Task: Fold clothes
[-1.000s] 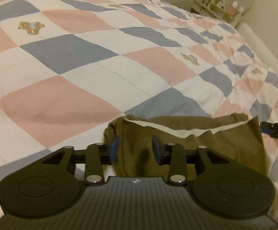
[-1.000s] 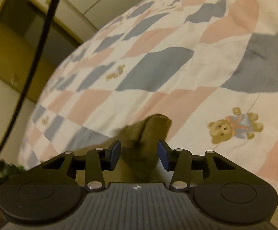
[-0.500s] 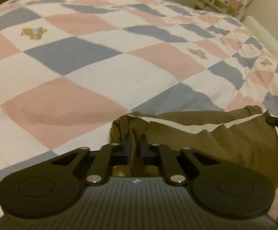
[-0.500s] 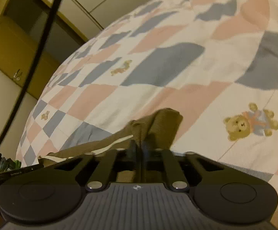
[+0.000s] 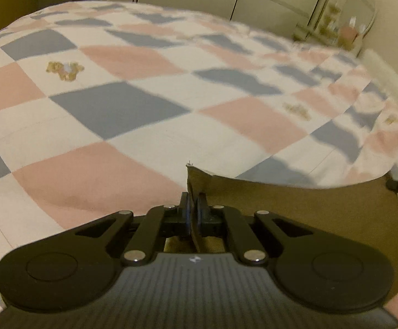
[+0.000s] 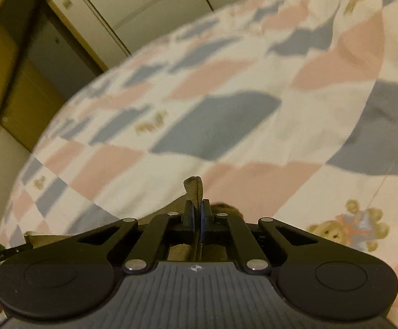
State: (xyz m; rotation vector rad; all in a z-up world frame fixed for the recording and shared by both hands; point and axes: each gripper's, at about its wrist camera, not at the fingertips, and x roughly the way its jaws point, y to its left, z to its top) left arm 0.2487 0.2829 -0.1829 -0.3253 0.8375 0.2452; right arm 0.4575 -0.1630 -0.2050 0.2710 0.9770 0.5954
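Left wrist view: left hand-held gripper (image 5: 192, 210), open a second ago, now clamps olive-brown cloth garment (image 5: 295, 203) corner; right hand-held gripper (image 6: 196, 213) likewise. Garment edge lifted taut off pink-blue-white checked bed quilt (image 5: 116, 109); fold-over likely next.

Left gripper (image 5: 192, 205): lower centre of frame, jaws pinched tight on olive garment (image 5: 295, 205); right gripper (image 6: 197, 215): lower centre, likewise clamped on cloth.
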